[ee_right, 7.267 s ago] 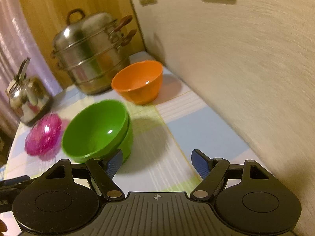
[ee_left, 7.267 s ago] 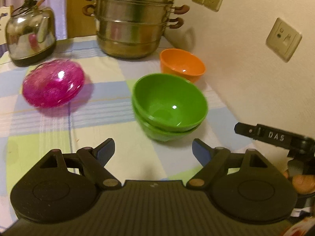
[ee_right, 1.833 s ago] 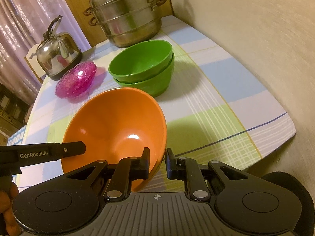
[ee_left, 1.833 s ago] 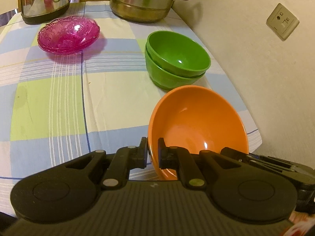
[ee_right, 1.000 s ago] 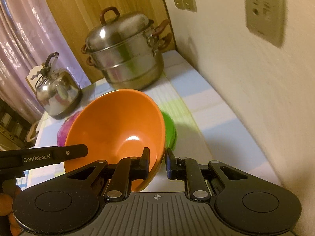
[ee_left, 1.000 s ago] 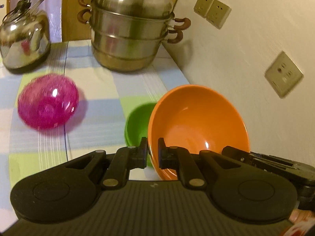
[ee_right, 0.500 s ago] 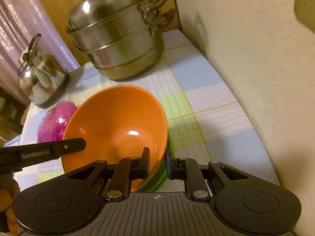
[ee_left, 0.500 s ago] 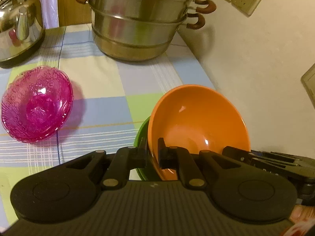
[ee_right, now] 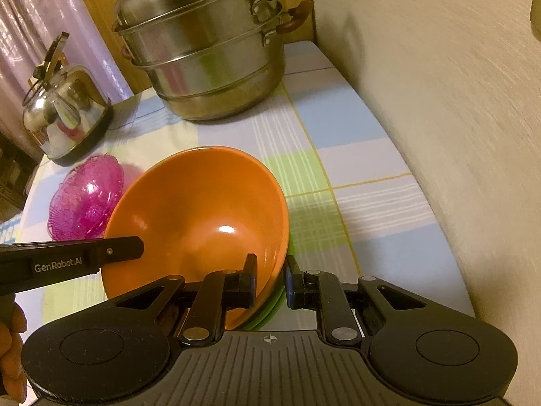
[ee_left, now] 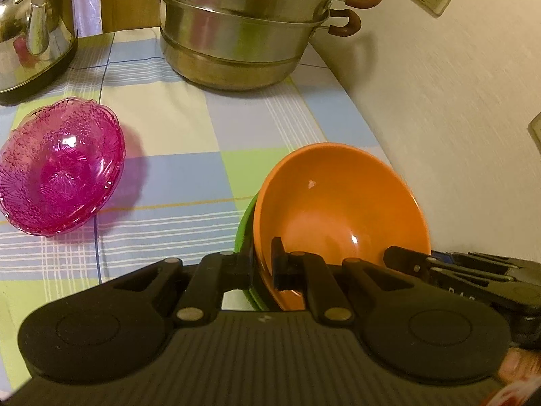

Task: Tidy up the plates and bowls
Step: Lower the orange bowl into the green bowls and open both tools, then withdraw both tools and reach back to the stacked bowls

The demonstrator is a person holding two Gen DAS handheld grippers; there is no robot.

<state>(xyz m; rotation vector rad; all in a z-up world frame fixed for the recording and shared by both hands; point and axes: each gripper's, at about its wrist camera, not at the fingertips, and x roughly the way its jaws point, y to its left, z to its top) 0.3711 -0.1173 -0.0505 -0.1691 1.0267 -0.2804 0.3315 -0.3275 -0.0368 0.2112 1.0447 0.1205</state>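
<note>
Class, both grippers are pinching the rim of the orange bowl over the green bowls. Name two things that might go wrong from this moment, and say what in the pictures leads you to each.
1. The glossy orange plastic bowl sits tilted on the stacked green plastic bowls; if released unevenly, it may settle crooked or slide off.
2. The left gripper and right gripper each pinch only the thin rim; pulling away while shut may drag the stack toward the table edge beside the wall.

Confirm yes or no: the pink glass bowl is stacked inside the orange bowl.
No, the pink glass bowl sits apart on the tablecloth, left of the orange bowl.
</note>
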